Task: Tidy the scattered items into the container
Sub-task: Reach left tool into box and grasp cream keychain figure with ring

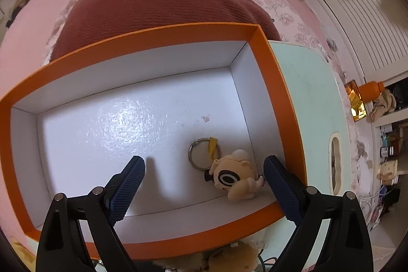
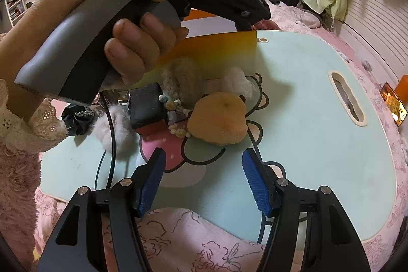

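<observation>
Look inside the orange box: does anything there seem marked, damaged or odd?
Yes: a small pinkish stain marks the orange box's white floor, just beyond the keychain. Otherwise the lining looks clean and undamaged.

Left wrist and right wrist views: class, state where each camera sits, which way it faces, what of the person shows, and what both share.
Left wrist view: on the left gripper, looking steeply down into the orange box holding a keychain figure; no hand shows.
Right wrist view: on the right gripper, facing forward and down across the mint table at a tan plush; the left hand shows.
Shared: orange box, mint table.
</observation>
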`<state>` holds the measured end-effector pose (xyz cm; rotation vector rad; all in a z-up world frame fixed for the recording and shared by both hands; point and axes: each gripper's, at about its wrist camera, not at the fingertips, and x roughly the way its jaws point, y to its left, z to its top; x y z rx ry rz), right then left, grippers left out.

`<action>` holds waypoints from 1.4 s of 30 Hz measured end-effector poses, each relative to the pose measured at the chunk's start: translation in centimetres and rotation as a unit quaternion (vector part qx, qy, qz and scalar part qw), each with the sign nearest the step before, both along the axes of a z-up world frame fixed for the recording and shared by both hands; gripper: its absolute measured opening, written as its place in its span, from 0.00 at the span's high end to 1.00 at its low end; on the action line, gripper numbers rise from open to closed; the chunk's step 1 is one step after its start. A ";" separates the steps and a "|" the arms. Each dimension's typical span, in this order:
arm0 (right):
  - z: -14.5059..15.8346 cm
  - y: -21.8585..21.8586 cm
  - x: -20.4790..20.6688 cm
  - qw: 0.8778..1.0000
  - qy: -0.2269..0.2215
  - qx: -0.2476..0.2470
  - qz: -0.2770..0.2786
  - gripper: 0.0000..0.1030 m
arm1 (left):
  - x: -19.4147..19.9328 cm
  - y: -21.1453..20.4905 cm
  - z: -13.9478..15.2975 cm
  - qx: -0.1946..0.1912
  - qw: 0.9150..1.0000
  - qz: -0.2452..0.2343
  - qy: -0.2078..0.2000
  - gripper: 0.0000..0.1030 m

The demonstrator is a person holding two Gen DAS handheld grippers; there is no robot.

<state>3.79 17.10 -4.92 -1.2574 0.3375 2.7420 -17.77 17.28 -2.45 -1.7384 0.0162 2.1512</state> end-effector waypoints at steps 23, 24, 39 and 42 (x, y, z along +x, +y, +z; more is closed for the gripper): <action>0.2 0.2 0.1 1.000 -0.004 -0.005 0.004 0.39 | 0.0 -2.5 -0.8 -0.027 1.000 -0.005 0.004 0.22; 0.2 0.2 0.1 1.000 -0.004 -0.005 0.003 0.39 | 0.1 -2.7 -0.7 -0.039 0.999 -0.001 0.009 0.28; 0.3 0.4 -0.1 1.000 -0.006 -0.007 0.007 0.39 | 0.7 -3.6 0.1 -0.066 0.998 0.012 0.007 0.47; 0.3 0.4 0.0 1.000 -0.006 -0.007 0.007 0.39 | 1.2 -3.2 0.4 -0.068 0.998 0.010 0.009 0.39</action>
